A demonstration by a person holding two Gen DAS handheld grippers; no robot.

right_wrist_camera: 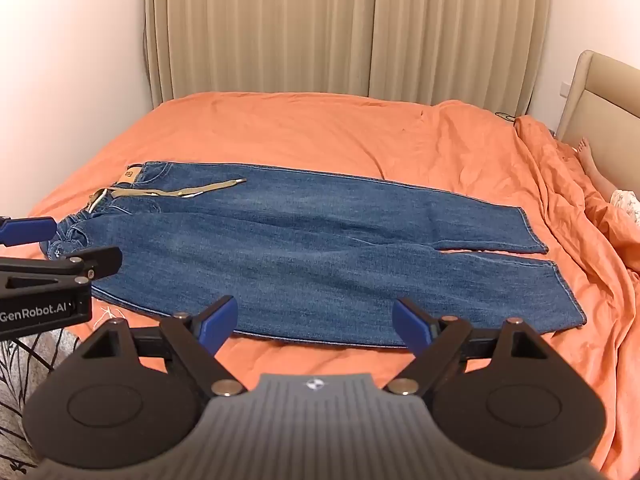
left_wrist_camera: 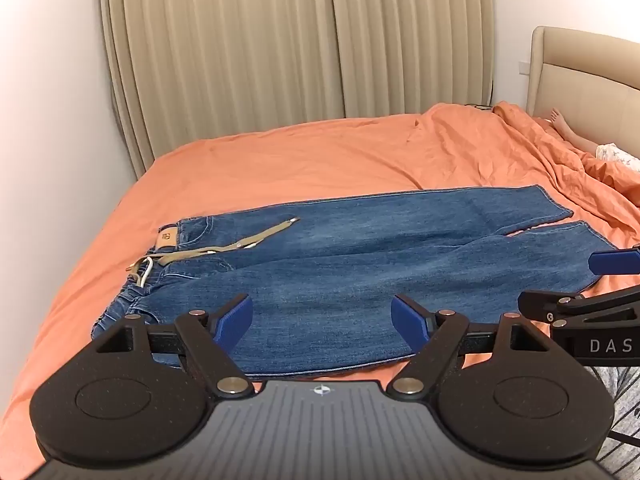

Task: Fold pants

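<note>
Blue denim pants (right_wrist_camera: 304,248) lie flat, unfolded, lengthwise across the orange-sheeted bed (right_wrist_camera: 280,128), waistband left. Your left gripper (left_wrist_camera: 322,320) and right gripper (right_wrist_camera: 314,322) hover, fingers spread, holding nothing. All folds remain.

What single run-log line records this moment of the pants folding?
stage: before first fold | jeans: flat on orange bed, waist left, belt loose | left gripper: open, empty | right gripper: open, empty
</note>
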